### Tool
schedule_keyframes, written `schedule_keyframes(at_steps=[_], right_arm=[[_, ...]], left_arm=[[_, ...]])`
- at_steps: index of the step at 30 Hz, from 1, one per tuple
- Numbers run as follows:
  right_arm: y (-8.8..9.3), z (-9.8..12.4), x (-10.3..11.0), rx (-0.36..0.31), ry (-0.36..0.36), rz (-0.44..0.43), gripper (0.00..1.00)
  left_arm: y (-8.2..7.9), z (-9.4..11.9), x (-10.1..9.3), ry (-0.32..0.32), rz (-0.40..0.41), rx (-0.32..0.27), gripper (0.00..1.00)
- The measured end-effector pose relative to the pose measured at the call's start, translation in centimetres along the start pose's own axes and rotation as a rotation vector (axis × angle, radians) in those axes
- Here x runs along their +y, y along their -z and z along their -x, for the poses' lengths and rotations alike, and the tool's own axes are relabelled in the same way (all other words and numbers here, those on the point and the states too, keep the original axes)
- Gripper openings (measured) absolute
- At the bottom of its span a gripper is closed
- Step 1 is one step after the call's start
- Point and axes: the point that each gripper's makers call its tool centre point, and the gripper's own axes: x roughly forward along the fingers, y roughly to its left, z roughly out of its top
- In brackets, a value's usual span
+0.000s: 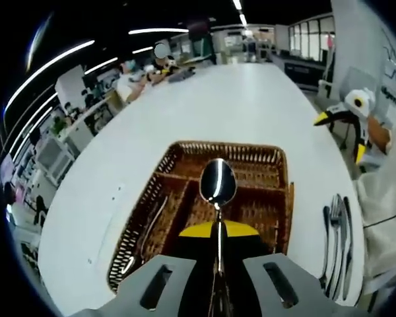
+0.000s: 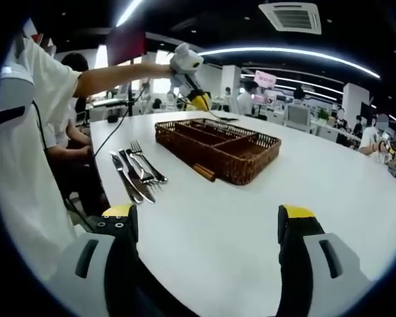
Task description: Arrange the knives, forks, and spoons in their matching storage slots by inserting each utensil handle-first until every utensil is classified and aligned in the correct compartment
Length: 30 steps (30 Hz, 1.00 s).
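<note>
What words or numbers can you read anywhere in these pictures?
None can be read.
The pink sign hanging from the ceiling in the right gripper view has writing, but it is too small and blurred.
The wicker tray, the cutlery and the white table carry no writing.

Cutlery (image 2: 137,173) beside basket (image 2: 251,153) on table (image 2: 251,218)

place: open-plan office | cues: desks (image 1: 86,122), monitors (image 2: 297,113), ceiling strip lights (image 2: 284,56)
</note>
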Motion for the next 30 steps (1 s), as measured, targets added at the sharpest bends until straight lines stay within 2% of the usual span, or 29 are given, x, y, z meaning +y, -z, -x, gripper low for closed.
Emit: schedule_keyframes(at_steps=[12, 30], right_arm=[[0.7, 0.1, -0.3, 0.011, 0.016, -0.015, 0.90], [0.5, 0.3, -0.8, 0.007, 0.033, -0.026, 0.90]], left_arm=[[0.2, -0.7, 2.3, -0.012, 0.015, -0.002, 0.02], [0.5, -1.5, 3.5, -0.007, 0.032, 0.004, 0.02]])
